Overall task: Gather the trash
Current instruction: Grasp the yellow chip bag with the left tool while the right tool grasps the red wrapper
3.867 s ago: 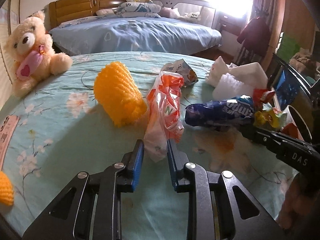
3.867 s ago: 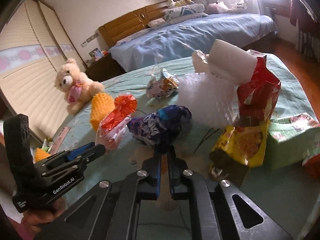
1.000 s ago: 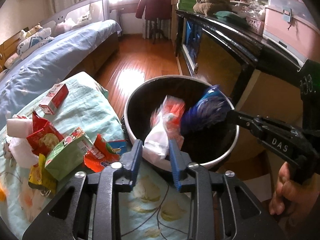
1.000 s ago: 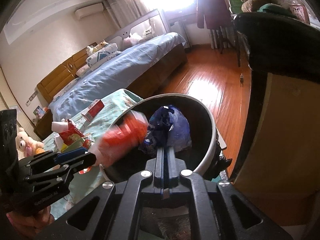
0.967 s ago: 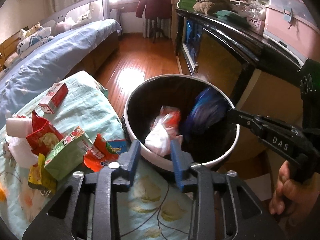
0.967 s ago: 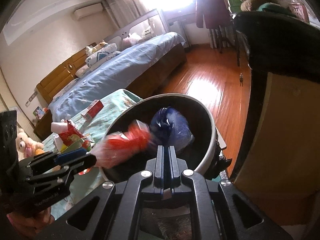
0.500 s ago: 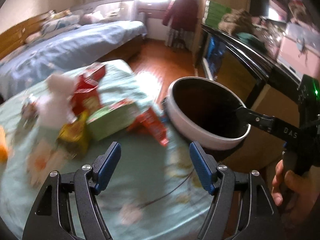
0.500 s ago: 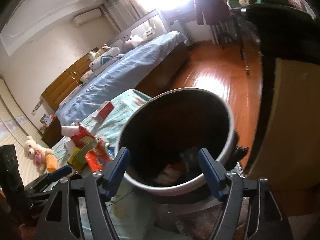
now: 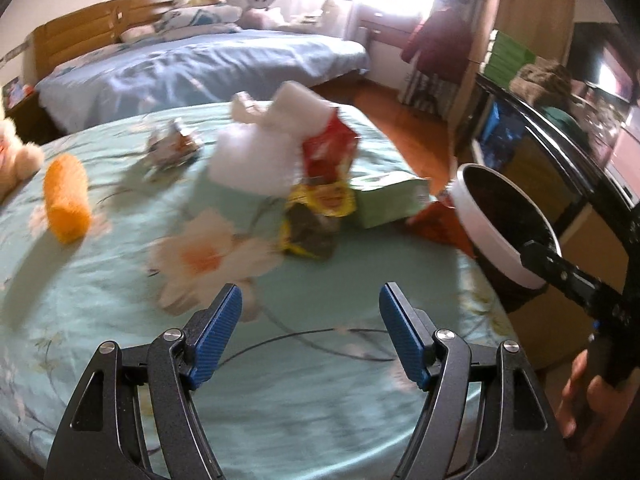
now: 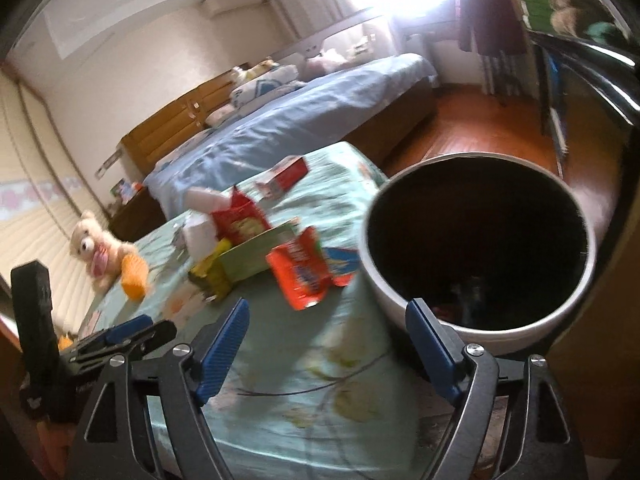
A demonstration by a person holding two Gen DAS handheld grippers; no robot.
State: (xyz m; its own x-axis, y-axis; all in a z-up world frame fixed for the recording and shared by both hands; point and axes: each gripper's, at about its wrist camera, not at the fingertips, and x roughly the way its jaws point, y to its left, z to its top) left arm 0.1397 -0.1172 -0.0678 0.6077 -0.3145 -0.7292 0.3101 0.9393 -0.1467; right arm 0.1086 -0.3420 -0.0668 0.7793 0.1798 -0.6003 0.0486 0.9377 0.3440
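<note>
My left gripper [image 9: 310,324] is open and empty above the green flowered tablecloth [image 9: 120,288]. My right gripper [image 10: 328,340] is open and empty beside the white trash bin [image 10: 404,300], which stands at the table's right edge and also shows in the left wrist view [image 9: 492,248]. Trash lies on the table: a yellow wrapper [image 9: 320,204], a red bag [image 9: 328,148], a green box [image 9: 390,200], white foam [image 9: 256,156], an orange wrapper [image 10: 300,272], a small red box [image 10: 286,172] and a crumpled silver wrapper [image 9: 174,146]. Dropped trash lies dimly at the bin's bottom [image 10: 460,300].
An orange foam net [image 9: 66,196] and a teddy bear [image 10: 96,248] sit at the table's left. A bed [image 9: 200,64] stands behind the table. A dark cabinet [image 9: 560,128] is at the right, past the bin. The view is motion-blurred.
Both grippers opened and dropped the orange-white bag and the blue bag into the bin. Both have since swung left, back over the table.
</note>
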